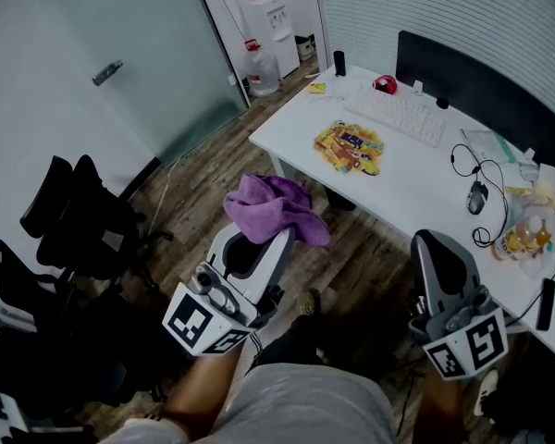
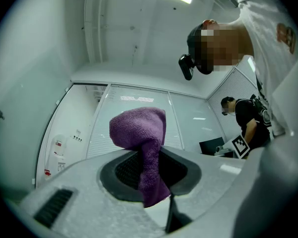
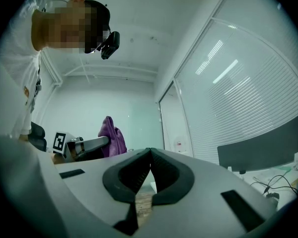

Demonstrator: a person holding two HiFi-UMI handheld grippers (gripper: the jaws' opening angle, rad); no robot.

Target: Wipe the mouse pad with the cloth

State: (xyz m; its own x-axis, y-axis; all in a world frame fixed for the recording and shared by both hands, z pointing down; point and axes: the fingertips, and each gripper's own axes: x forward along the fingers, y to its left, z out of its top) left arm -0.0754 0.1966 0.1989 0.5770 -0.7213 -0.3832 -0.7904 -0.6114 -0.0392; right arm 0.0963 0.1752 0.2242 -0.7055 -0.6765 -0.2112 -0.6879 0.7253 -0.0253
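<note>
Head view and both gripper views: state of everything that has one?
left tongs: shut on the purple cloth
right tongs: shut, empty
purple cloth: bunched, hanging from the left tongs
mouse pad: flat on the white desk, untouched
mouse: on the desk, clear of the pad

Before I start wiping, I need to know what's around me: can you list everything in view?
cloth: one, purple, in the left gripper's jaws
mouse pad: one, yellow patterned, on the desk by the keyboard
desk: one, white, right side
keyboard: one, white, on the desk
mouse: one, dark, wired, on the desk
monitor: one, black, back of the desk
water dispenser: one, white, far wall
office chairs: at least two, black, left
left gripper: one, pale grey, shut on the cloth
right gripper: one, grey, shut, empty
</note>
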